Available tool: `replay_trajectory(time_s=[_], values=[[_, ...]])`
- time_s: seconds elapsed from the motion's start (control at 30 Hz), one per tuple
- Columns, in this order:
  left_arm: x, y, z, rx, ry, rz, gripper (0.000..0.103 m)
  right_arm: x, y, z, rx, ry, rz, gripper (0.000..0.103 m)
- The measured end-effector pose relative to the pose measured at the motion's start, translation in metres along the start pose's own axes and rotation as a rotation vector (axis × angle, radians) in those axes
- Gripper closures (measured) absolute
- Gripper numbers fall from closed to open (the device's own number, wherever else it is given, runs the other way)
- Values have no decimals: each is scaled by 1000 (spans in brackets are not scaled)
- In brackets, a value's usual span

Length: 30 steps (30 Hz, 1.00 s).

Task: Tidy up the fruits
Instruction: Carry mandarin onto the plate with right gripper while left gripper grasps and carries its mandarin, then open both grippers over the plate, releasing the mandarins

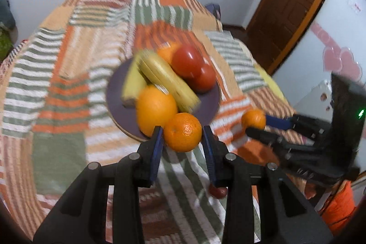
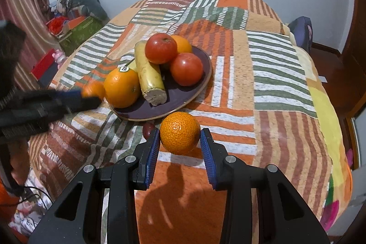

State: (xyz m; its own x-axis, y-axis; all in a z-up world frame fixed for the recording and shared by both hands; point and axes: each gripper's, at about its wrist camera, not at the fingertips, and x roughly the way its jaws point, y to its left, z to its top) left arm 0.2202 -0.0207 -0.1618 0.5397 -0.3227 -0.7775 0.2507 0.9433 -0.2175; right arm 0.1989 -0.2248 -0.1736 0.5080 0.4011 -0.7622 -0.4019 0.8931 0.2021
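Blue-padded fingers (image 1: 157,141) of the left gripper (image 1: 183,138) clamp a mandarin (image 1: 182,131); the right gripper (image 2: 179,140) likewise grips a second mandarin (image 2: 179,132) (both lifted off the patchwork bedspread (image 2: 274,74)). Just beyond, a purple plate (image 2: 178,95) holds oranges (image 2: 122,88), tomatoes (image 2: 186,69) and bananas (image 2: 149,77).

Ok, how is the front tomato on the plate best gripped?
Probably across the front tomato's round middle, coming down from above on the plate's right side: that side and the near one stand free, while the other tomato and the banana crowd its left.
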Motion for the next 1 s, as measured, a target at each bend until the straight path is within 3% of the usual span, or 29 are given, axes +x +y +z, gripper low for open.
replay_trajectory(time_s=[0.47,1.0], values=[[11,16,44,24,-74,56,69,18,8,29,-34,-38,-8,70],[67,46,55,-23,0,97,69,48,10,35,-52,4,-2,69]])
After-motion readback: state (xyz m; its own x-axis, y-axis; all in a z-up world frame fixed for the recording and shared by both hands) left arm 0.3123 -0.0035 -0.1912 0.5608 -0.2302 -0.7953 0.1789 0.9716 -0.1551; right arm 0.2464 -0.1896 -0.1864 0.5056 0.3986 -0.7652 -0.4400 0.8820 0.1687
